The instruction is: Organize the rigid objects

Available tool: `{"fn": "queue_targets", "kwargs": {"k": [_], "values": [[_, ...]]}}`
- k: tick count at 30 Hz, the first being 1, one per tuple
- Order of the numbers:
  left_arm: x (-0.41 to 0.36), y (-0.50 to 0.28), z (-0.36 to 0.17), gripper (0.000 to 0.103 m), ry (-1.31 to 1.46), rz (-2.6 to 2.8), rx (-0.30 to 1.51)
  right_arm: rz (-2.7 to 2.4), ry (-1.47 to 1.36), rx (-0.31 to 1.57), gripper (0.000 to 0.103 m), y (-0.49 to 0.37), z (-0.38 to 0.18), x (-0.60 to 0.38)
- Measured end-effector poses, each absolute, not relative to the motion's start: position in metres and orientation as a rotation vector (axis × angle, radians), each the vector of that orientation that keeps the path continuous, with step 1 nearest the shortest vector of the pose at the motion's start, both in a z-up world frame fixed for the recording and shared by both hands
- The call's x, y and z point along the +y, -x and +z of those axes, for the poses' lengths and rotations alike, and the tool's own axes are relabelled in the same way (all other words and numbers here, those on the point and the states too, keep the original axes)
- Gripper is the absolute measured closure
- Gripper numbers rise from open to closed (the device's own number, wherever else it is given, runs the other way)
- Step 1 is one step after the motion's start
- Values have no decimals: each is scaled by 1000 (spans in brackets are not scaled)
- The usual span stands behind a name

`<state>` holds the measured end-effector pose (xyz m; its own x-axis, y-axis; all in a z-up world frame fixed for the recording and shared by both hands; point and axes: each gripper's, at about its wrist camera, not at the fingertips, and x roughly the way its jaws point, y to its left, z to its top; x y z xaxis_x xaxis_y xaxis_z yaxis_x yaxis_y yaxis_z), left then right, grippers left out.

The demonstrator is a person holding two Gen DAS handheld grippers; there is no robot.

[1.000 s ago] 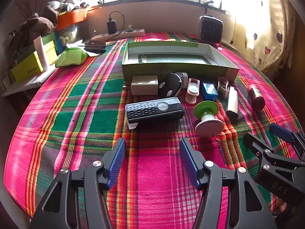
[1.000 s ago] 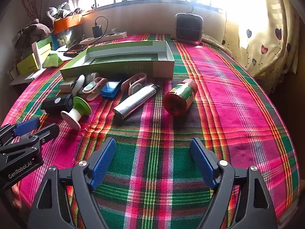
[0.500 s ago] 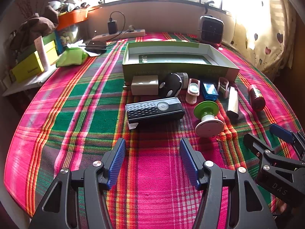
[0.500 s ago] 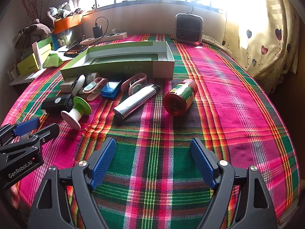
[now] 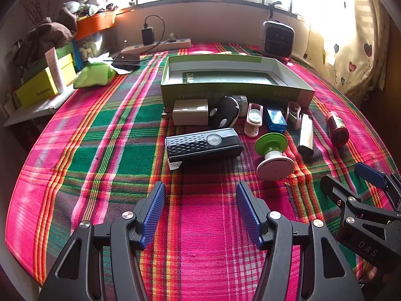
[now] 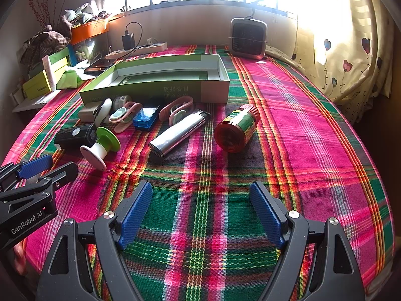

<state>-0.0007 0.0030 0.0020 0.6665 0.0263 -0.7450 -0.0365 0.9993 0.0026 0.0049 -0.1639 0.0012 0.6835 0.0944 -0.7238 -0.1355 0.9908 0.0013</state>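
Observation:
An open green box lies empty on the plaid cloth. In front of it lie a beige charger, a black rectangular device, a green-and-white spool, a blue case, a silver lighter and a red bottle on its side. My left gripper is open, short of the black device. Also open is my right gripper, short of the lighter and bottle. Neither holds anything.
A small heater stands at the back by the window. A power strip, a phone and stacked boxes sit at the back left. Pink bands and a black-and-white round object lie among the items.

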Motion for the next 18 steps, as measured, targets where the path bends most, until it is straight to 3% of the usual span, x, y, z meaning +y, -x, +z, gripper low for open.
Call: {"fn": "queue_targets", "kwargs": {"k": [18], "values": [[2, 1, 2, 45, 12, 37, 840, 129, 54, 808, 23, -5, 1, -164]]}}
